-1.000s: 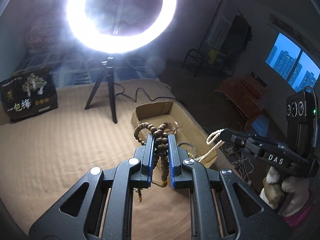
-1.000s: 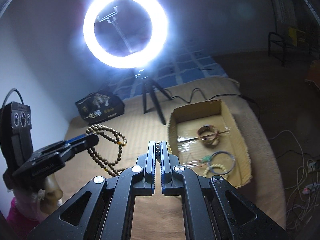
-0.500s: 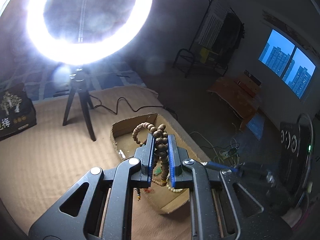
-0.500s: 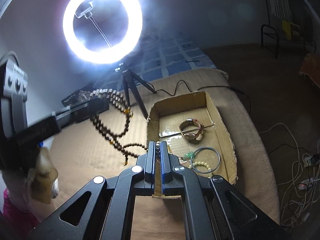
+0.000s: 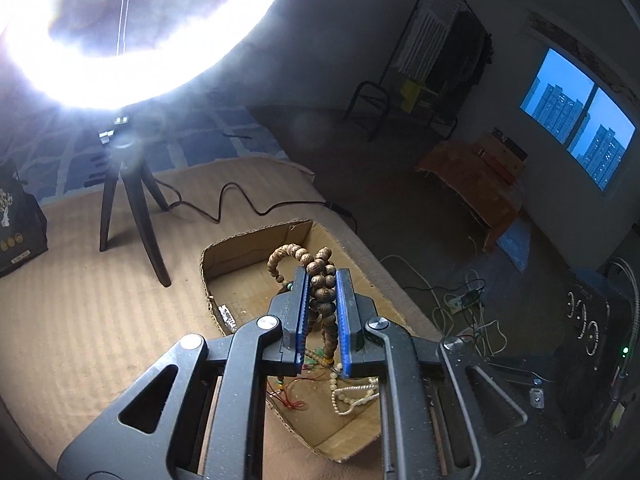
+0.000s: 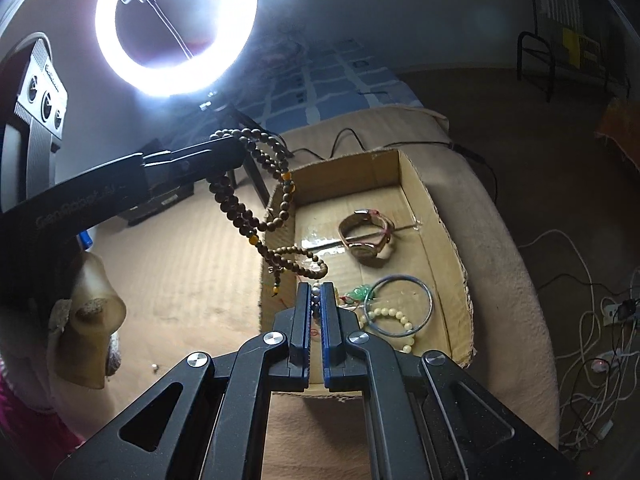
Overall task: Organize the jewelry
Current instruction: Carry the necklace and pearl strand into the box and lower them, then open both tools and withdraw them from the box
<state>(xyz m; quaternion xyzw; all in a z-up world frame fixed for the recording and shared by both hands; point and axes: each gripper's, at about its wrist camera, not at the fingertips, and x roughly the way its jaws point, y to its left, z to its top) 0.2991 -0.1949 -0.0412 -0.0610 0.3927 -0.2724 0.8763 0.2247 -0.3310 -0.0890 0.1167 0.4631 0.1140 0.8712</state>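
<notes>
My left gripper (image 5: 322, 276) is shut on a long brown wooden bead strand (image 5: 320, 280). In the right wrist view the left gripper (image 6: 236, 152) holds that strand (image 6: 248, 224) hanging in loops over the left wall of a shallow cardboard box (image 6: 444, 224). The box also shows in the left wrist view (image 5: 248, 240). My right gripper (image 6: 317, 292) is shut on a thin strand of small pale and dark beads (image 6: 316, 294) above the box. In the box lie a watch (image 6: 366, 236), a thin bangle (image 6: 416, 304), a cream bead bracelet (image 6: 390, 316) and a green pendant (image 6: 358, 293).
A bright ring light (image 6: 176, 28) on a black tripod (image 5: 132, 208) stands on the tan mat (image 5: 80, 320) behind the box, its cable (image 5: 240, 208) trailing right. A black printed box (image 5: 16, 220) sits at far left. Cables and a power strip (image 6: 612, 308) lie on the floor right.
Both grippers moved toward the box. The brown strand swung from over the mat to hang over the box's left wall. The right gripper now sits above the box's near end.
</notes>
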